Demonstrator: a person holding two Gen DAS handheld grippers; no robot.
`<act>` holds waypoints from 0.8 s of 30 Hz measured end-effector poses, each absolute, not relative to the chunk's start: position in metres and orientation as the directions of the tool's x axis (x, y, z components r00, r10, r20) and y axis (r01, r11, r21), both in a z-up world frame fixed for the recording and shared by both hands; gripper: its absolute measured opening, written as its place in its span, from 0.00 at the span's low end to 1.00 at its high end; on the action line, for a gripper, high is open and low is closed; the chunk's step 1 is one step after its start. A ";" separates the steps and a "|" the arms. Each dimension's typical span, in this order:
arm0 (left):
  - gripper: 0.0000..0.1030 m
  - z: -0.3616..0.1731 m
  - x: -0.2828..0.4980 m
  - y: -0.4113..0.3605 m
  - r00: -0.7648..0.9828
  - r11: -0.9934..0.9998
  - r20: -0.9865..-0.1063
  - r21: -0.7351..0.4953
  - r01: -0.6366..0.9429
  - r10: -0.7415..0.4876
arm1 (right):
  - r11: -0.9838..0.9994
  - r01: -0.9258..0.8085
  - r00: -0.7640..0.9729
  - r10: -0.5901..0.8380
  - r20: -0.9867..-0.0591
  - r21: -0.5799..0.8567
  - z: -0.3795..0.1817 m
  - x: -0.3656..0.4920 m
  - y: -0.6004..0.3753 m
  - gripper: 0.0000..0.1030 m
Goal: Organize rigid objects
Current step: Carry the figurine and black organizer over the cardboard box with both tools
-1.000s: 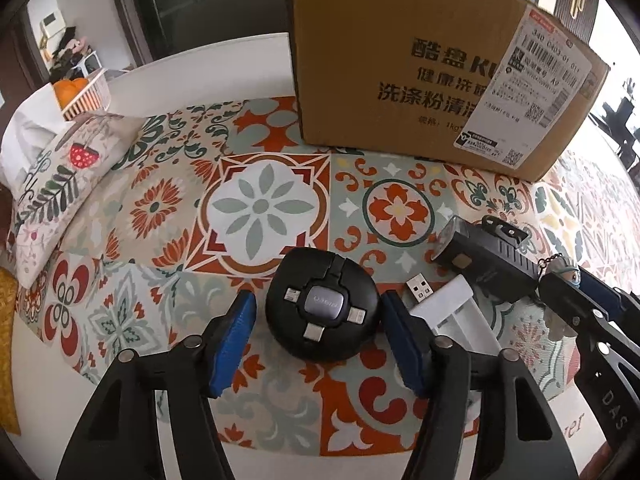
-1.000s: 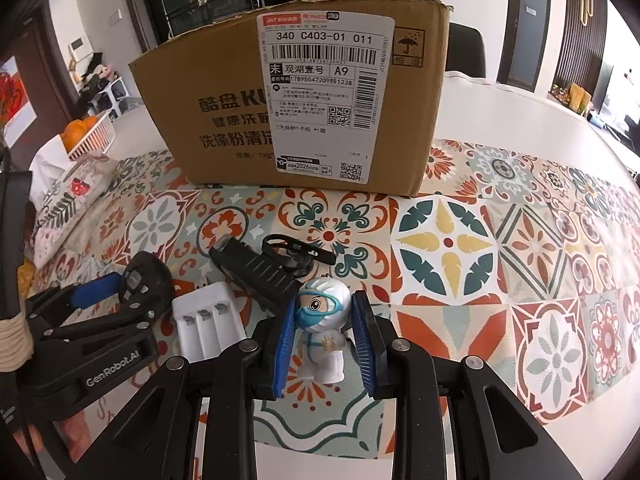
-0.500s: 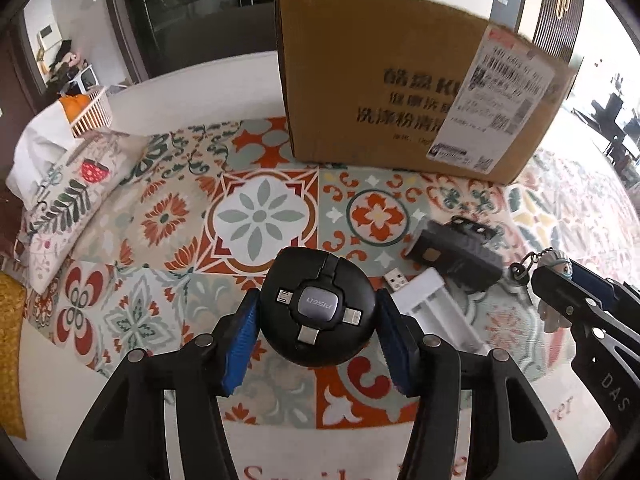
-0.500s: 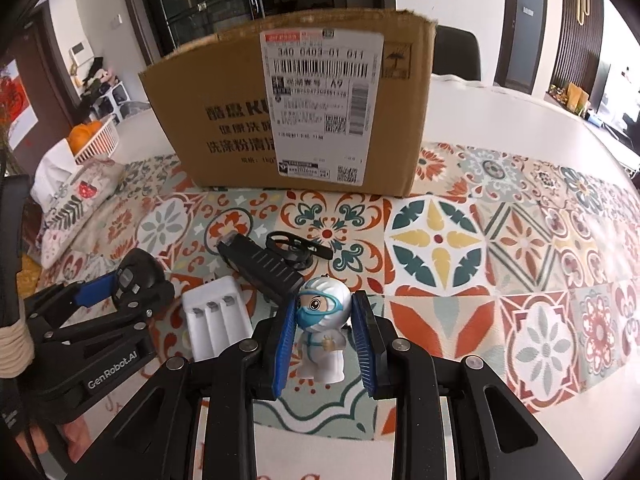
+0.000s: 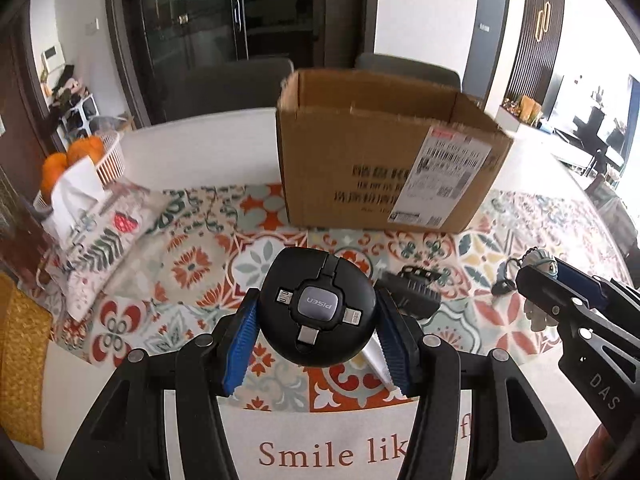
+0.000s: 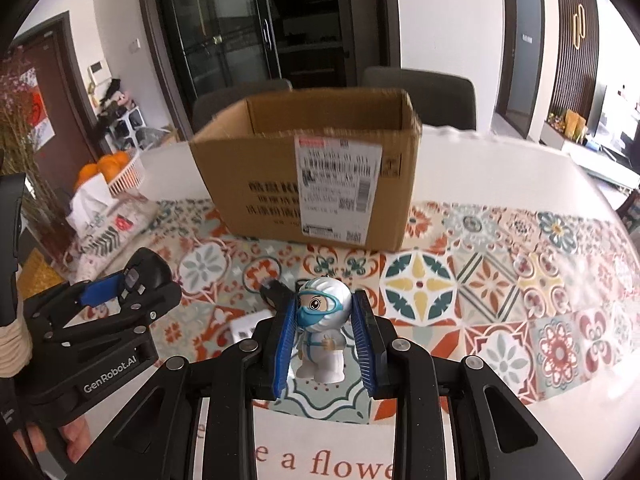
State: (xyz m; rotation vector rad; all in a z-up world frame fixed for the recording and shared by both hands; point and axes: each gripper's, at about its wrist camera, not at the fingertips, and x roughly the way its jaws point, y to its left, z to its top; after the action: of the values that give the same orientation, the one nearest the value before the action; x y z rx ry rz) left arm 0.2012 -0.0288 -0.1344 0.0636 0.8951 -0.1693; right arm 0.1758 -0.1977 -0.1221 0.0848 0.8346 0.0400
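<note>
My left gripper (image 5: 318, 328) is shut on a round black cable adapter hub (image 5: 318, 308) and holds it above the patterned tablecloth. My right gripper (image 6: 325, 334) is shut on a small white figurine with blue goggles (image 6: 323, 320), also lifted off the table. An open cardboard box (image 5: 384, 160) stands upright on the table behind both. In the right wrist view the left gripper (image 6: 116, 300) shows at the left with the hub. In the left wrist view the right gripper (image 5: 560, 292) shows at the right with the figurine (image 5: 544, 266).
A black clip-like device (image 5: 412, 292) and a white battery charger (image 6: 248, 326) lie on the cloth below the grippers. At the far left sit a patterned tissue pouch (image 5: 100, 240) and a white basket of oranges (image 5: 92, 156). Chairs stand behind the table.
Both grippers have risen from the tablecloth with their objects. The left one closed on the hub, which lay on the cloth before. The box now looks lower and its open top shows.
</note>
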 end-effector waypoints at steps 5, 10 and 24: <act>0.53 -0.111 0.197 -0.028 0.638 0.983 -0.758 -0.018 0.183 -0.133 | 0.996 -0.009 0.698 0.069 -0.713 0.088 -0.102 0.171 -0.195 0.28; 0.53 -0.091 0.196 -0.031 0.658 0.980 -0.738 -0.018 0.200 -0.148 | 0.996 -0.008 0.730 0.064 -0.681 0.085 -0.081 0.166 -0.198 0.27; 0.53 -0.055 0.214 -0.039 0.681 0.970 -0.706 -0.034 0.240 -0.193 | 0.997 -0.008 0.789 0.050 -0.613 0.070 -0.040 0.175 -0.203 0.27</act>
State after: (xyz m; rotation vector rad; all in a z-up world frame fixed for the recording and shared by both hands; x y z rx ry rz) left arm 0.2139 -0.0393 -0.0545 0.0629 0.7845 -0.2434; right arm 0.1747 -0.2025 -0.0404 0.0652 0.6615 0.0313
